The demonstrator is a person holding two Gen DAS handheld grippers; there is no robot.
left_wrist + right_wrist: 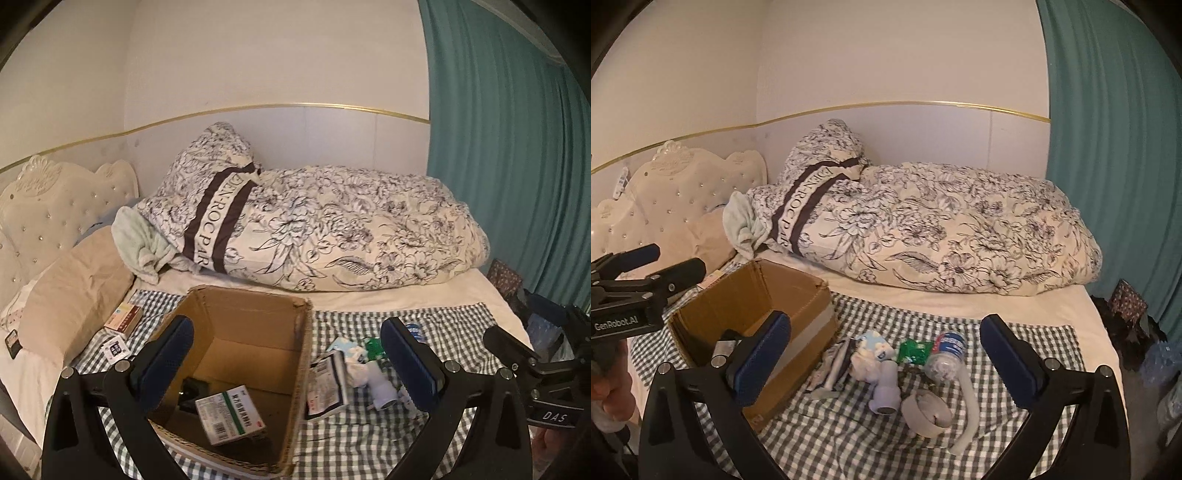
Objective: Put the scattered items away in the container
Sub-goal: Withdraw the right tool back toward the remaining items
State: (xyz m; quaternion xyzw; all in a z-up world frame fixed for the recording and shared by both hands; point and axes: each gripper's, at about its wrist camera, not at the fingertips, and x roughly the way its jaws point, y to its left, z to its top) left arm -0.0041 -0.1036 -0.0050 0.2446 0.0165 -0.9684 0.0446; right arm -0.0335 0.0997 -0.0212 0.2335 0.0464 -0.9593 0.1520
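The left gripper (286,356), filling the bottom of the left wrist view, has its jaws spread wide with nothing between them, hovering over the open cardboard box (255,306) at lower centre. Inside the box lies a green-and-white medicine box (229,415) beside a small dark item. The right gripper (884,354), at the bottom of the right wrist view, is likewise wide open and empty. Between and beyond its fingers, scattered on the checked cloth (849,439) right of the box, lie a crushed plastic bottle (945,354), a green packet (914,350), a white tube (967,410), a round grey cup (927,410) and a crumpled tissue pack (873,345). A floral duvet (942,236) lies across mid-frame.
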